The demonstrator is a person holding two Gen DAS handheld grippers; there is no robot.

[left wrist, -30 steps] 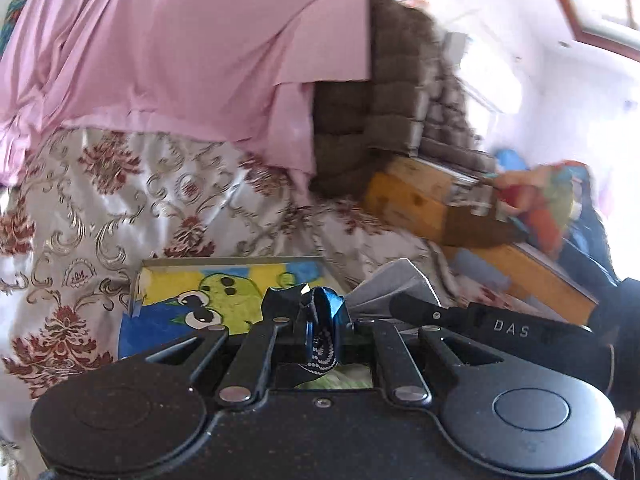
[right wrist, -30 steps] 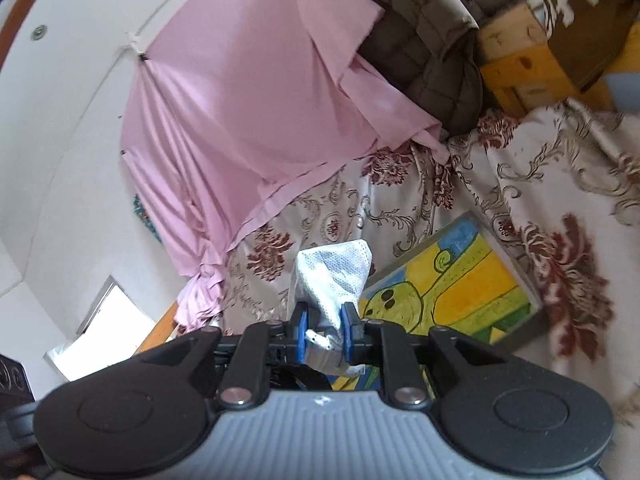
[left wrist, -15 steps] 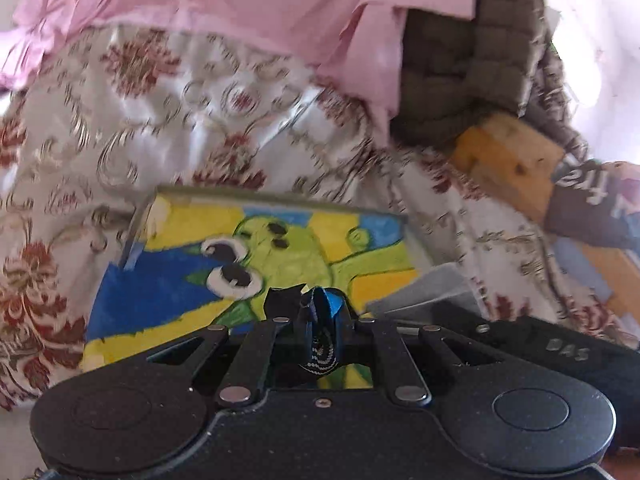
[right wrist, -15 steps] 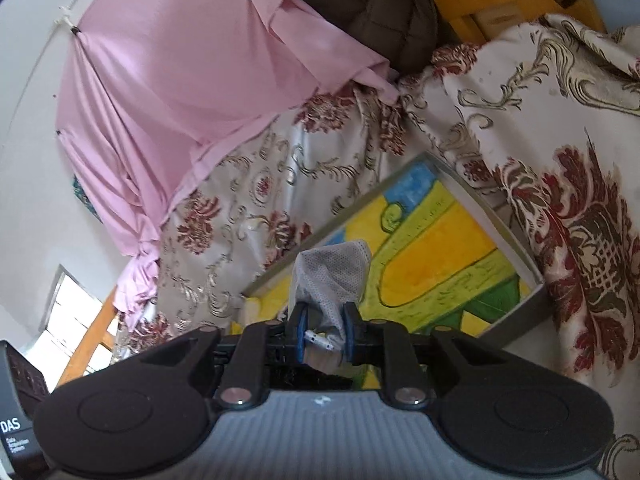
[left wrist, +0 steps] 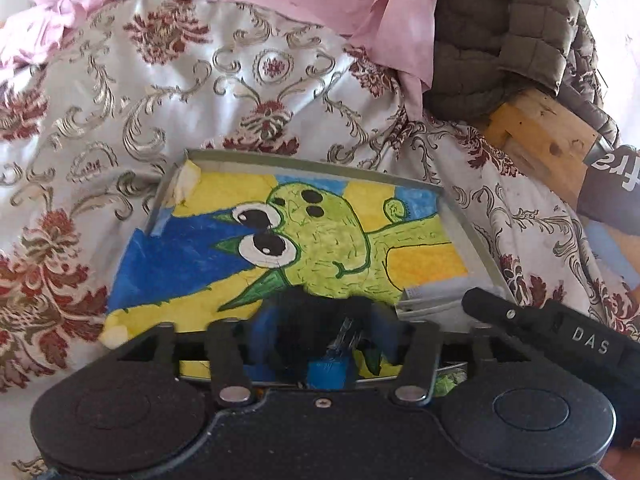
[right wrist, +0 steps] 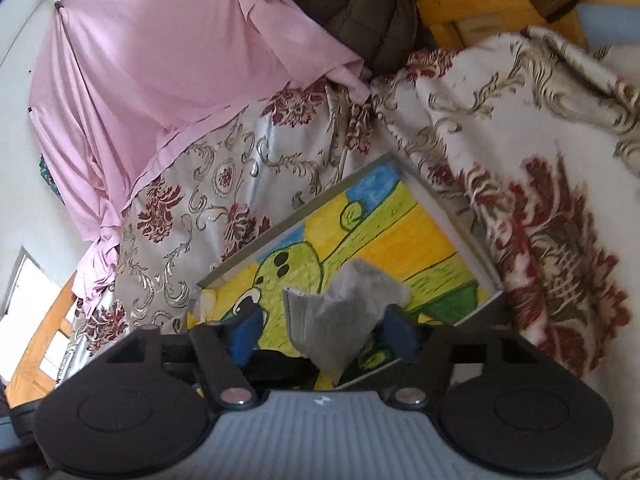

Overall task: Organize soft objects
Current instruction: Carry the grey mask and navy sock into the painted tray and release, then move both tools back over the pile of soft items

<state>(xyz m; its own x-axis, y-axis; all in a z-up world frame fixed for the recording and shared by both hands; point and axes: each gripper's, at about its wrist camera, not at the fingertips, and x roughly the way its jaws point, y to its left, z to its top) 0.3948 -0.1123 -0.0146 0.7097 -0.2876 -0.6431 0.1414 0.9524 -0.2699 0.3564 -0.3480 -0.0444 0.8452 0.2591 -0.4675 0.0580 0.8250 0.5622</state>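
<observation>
Left jaws: just sprung apart; left gripper [left wrist: 322, 336] hangs over the dark sock [left wrist: 304, 320], which lies loose between the pads.
Right jaws: also just opened; right gripper [right wrist: 320, 332] stands wide round the grey sock [right wrist: 340, 316], pads clear of it.
Socks: both dropping at the tray's [left wrist: 460, 220] near edge.
Tray: sits on the floral cloth [left wrist: 100, 120].
Progress: this pair looks delivered; any other soft items are out of view.
</observation>
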